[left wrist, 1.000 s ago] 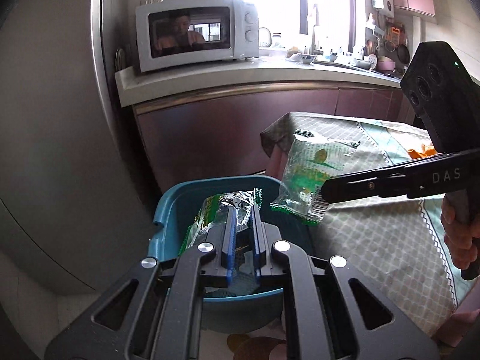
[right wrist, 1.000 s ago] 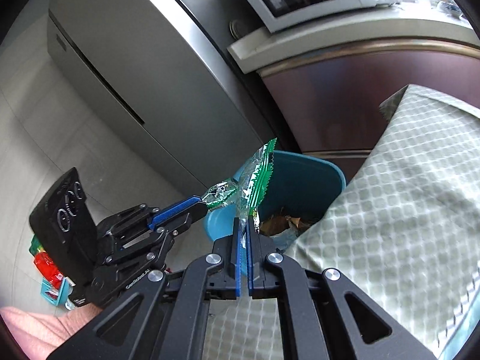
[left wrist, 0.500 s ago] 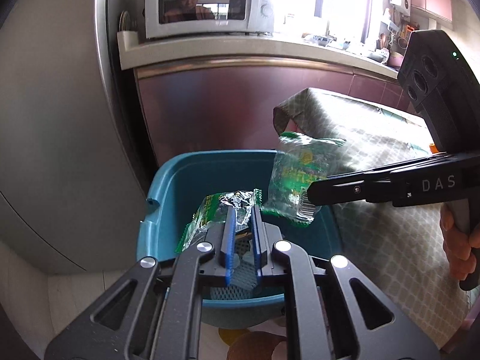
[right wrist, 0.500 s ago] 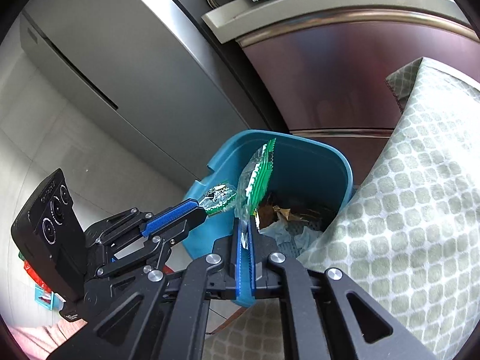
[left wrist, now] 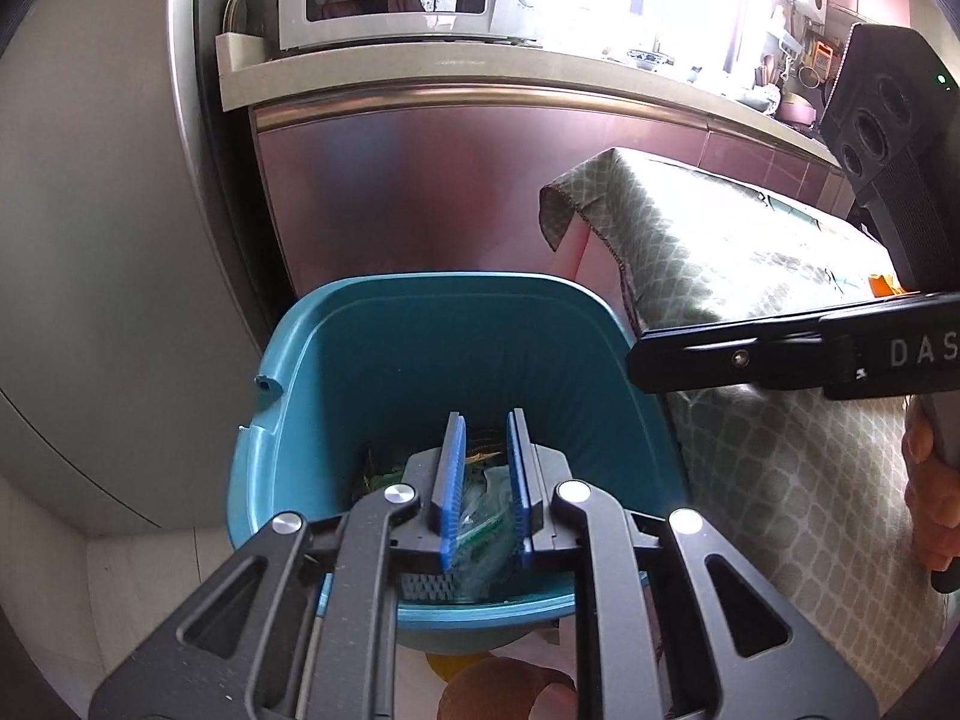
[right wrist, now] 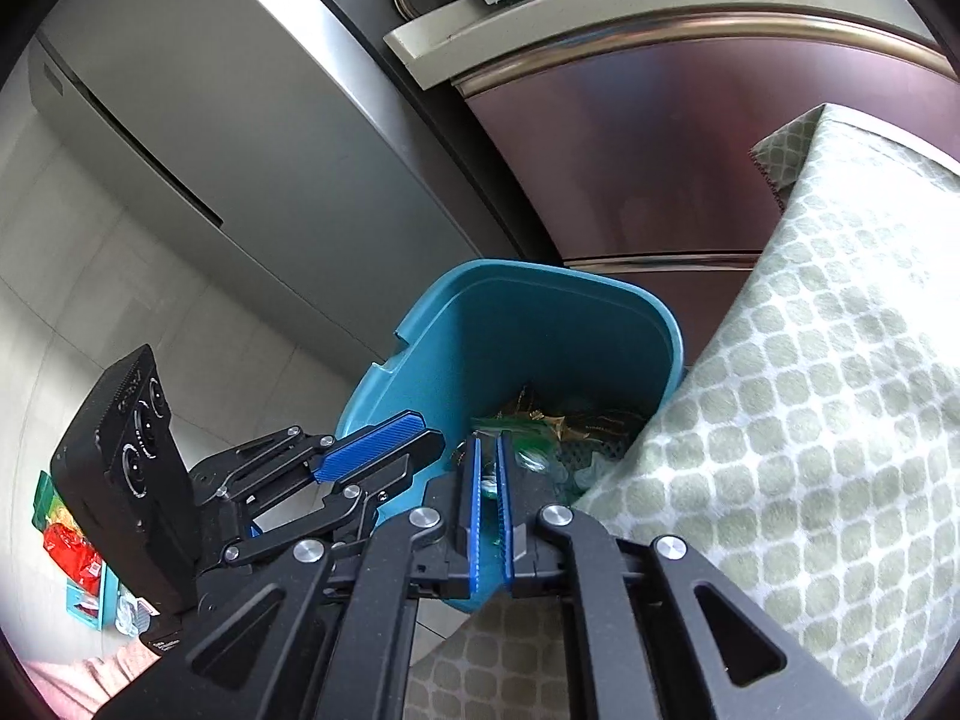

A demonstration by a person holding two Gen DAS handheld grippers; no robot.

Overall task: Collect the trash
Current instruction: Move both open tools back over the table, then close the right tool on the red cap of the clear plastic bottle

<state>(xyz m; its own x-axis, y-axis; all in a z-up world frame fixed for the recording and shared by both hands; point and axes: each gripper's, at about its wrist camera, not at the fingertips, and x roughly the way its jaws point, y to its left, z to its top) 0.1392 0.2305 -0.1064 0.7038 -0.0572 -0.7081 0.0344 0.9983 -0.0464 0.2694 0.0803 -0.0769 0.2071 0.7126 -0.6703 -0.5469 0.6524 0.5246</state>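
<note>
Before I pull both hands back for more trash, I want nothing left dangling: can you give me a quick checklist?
1. Left tongs empty: ok, jaws opening, nothing between them.
2. Right tongs empty: ok, a narrow gap, no wrapper between the pads.
3. Wrappers inside the teal bin: ok, lying at the bottom.
4. Nothing draped on the bin's rim: ok.
5. Both tongs over the bin's opening: ok.
6. More trash on the tablecloth: cannot tell.

Left gripper (left wrist: 485, 420) tilts downward, its jaws opening with nothing pinched between the blue pads. Right gripper (right wrist: 489, 441) angles down alongside it, jaws a narrow slit apart, empty, a hand (left wrist: 927, 498) on its handle.
</note>
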